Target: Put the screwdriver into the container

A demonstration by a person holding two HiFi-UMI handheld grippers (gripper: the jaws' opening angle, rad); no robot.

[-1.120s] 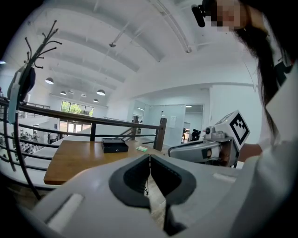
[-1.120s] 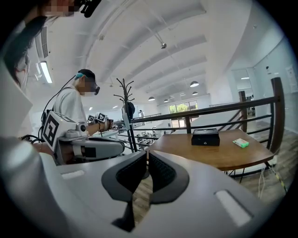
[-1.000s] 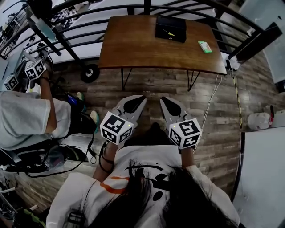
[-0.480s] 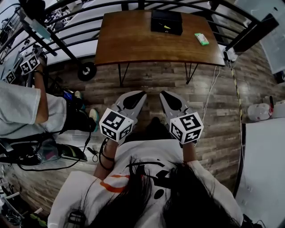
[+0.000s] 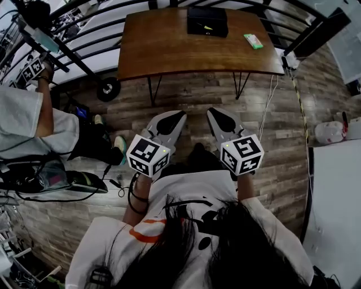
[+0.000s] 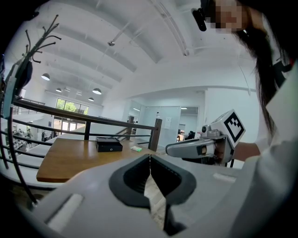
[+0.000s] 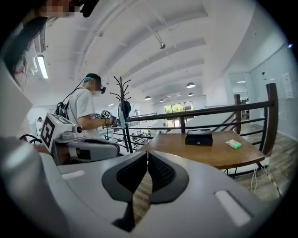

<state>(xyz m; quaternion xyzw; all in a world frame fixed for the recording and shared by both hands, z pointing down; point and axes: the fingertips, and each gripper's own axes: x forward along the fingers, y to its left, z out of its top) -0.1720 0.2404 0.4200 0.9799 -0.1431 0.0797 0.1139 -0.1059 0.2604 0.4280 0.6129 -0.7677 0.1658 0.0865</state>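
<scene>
— Head view first: where are the tongs against the table (image 5: 163, 51)?

— Both are short of its near edge, over the plank floor (image 5: 186, 96). The left tongs (image 5: 179, 115) and the right tongs (image 5: 211, 112) are closed and empty, as they were a second ago. The table has slid up the frame since then.

— And the screwdriver?

— A thin yellow sliver, possibly the screwdriver (image 5: 209, 27), lies in the black container (image 5: 207, 17) at the table's far edge. It is too small to be sure. A green packet (image 5: 253, 40) lies to the right of the container.

— Left gripper view?

— The left tongs (image 6: 150, 160) are pressed together with nothing between them. The table (image 6: 70, 160) is ahead, carrying the container (image 6: 109, 145).

— Right gripper view?

— The right tongs (image 7: 147, 154) are likewise closed and empty, and the table (image 7: 205, 153) is beyond them.
</scene>
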